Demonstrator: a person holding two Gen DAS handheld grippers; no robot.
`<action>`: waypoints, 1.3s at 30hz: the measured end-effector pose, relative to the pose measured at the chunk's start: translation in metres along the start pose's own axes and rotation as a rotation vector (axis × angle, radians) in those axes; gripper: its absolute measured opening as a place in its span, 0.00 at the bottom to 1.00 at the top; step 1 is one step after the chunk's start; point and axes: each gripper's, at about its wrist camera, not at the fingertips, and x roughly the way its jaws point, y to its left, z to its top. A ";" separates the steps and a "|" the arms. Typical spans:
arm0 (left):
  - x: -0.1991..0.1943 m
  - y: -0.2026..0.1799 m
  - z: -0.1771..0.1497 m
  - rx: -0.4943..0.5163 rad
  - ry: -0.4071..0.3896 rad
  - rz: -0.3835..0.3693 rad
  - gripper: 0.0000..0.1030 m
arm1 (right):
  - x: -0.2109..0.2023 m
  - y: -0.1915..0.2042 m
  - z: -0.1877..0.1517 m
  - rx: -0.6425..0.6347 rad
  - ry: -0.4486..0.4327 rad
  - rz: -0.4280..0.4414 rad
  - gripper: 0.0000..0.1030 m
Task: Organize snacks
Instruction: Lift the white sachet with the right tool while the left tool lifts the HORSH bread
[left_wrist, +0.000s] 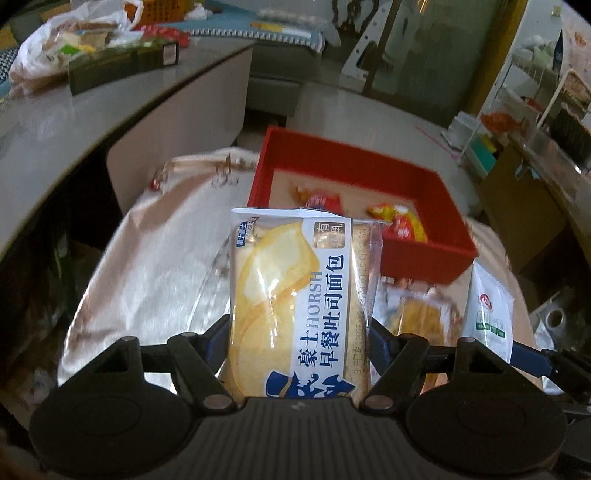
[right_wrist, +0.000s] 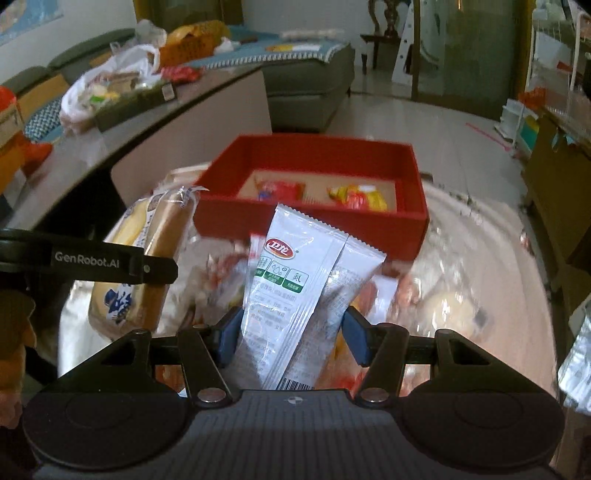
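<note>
The yellow-and-white plastic pack of toast bread (left_wrist: 295, 295) is clamped in the left gripper (left_wrist: 299, 343), and the white sachet with a red logo (right_wrist: 299, 295) in the right gripper (right_wrist: 291, 332). Both hang before the red rectangular box (right_wrist: 314, 221) holding two small red-and-yellow wrapped snacks (right_wrist: 317, 194).

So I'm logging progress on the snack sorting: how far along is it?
Early. Done: two small red and yellow packets lie in the red box. In hand: the left gripper holds a toast bread pack, the right gripper a white sachet. Left: more wrapped snacks on the round table.
</note>
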 end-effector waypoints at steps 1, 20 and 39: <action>-0.001 -0.002 0.003 0.006 -0.014 0.004 0.64 | 0.000 -0.002 0.005 0.002 -0.011 0.000 0.63; 0.003 -0.030 0.040 0.108 -0.175 0.054 0.64 | 0.011 -0.024 0.058 0.022 -0.122 -0.013 0.63; 0.021 -0.040 0.071 0.126 -0.228 0.082 0.64 | 0.029 -0.034 0.090 0.016 -0.151 -0.026 0.63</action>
